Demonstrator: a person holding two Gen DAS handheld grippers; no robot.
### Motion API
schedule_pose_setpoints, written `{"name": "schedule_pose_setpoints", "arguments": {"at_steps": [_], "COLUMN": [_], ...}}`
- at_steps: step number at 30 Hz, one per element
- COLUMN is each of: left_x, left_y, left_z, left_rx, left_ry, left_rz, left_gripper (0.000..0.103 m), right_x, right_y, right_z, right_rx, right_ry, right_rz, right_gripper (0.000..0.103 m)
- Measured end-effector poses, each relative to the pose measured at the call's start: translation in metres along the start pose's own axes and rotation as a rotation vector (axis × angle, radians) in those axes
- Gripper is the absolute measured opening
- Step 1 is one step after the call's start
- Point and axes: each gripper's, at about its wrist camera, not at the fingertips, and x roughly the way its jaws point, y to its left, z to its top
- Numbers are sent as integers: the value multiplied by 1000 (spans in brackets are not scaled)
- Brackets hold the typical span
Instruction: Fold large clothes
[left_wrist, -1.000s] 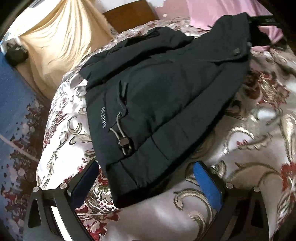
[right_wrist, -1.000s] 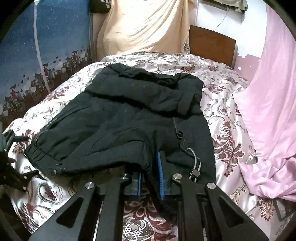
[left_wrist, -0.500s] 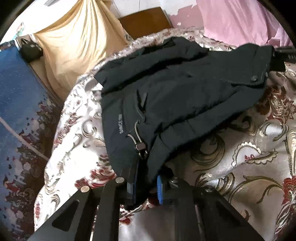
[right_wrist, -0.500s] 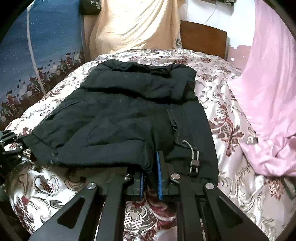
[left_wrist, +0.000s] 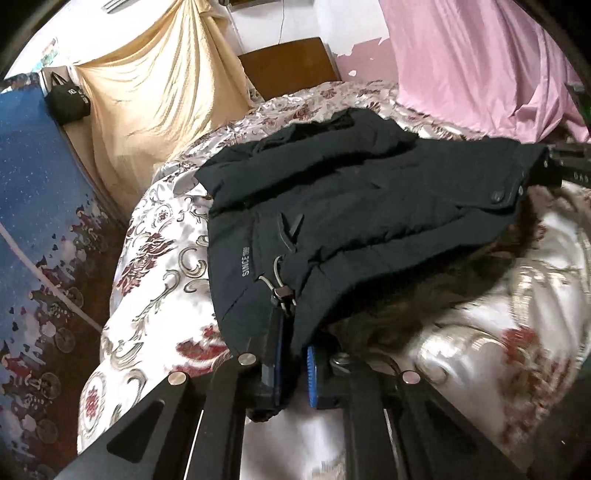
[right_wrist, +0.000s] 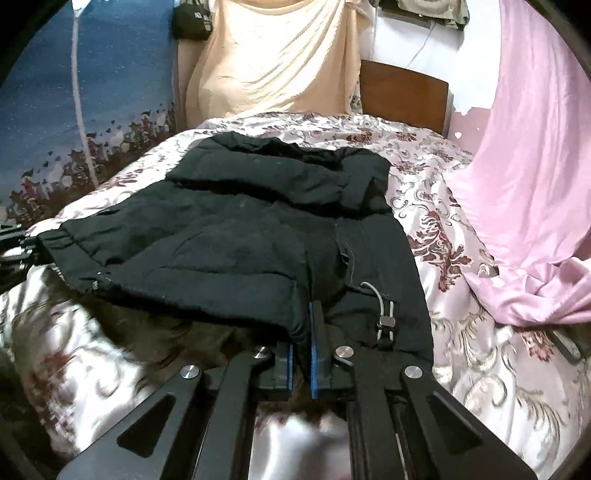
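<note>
Mid-fold: jacket (left_wrist: 351, 206) spread mid-frame on bed (left_wrist: 155, 288), near hem lifted. Left gripper (left_wrist: 293, 354) and right gripper (right_wrist: 301, 350) both clamped on hem. Next, probably: carry hem toward collar at upper frame, level, then release.

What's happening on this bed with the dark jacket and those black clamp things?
A person is folding a dark jacket on a floral bedspread using two handheld grippers. The left gripper and the right gripper each have their jaws shut on the jacket's near hem, beside the drawstring toggle. The hem looks lifted off the bedspread.
</note>
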Motion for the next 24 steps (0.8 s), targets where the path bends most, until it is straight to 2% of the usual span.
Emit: {"name": "schedule_pose_setpoints", "arguments": {"at_steps": [5, 9, 13, 18, 24], "left_x": [-26, -27, -16, 17, 80], "left_y": [8, 24, 42, 76, 111], "left_z": [9, 39, 75, 139, 206], "left_rx": [-31, -87, -116, -158, -209], "left_ry": [-27, -63, -102, -151, -111], "left_rz": [-32, -55, -41, -3, -12], "left_gripper": [10, 9, 9, 9, 9], "right_x": [-32, -33, -24, 3, 61], "right_y": [2, -8, -15, -18, -32], "right_z": [1, 24, 68, 134, 206], "right_rx": [0, 43, 55, 22, 28], "right_ry": [-23, -55, -107, -160, -151], "right_rz": [3, 25, 31, -22, -76], "right_gripper": [6, 6, 5, 5, 5]}}
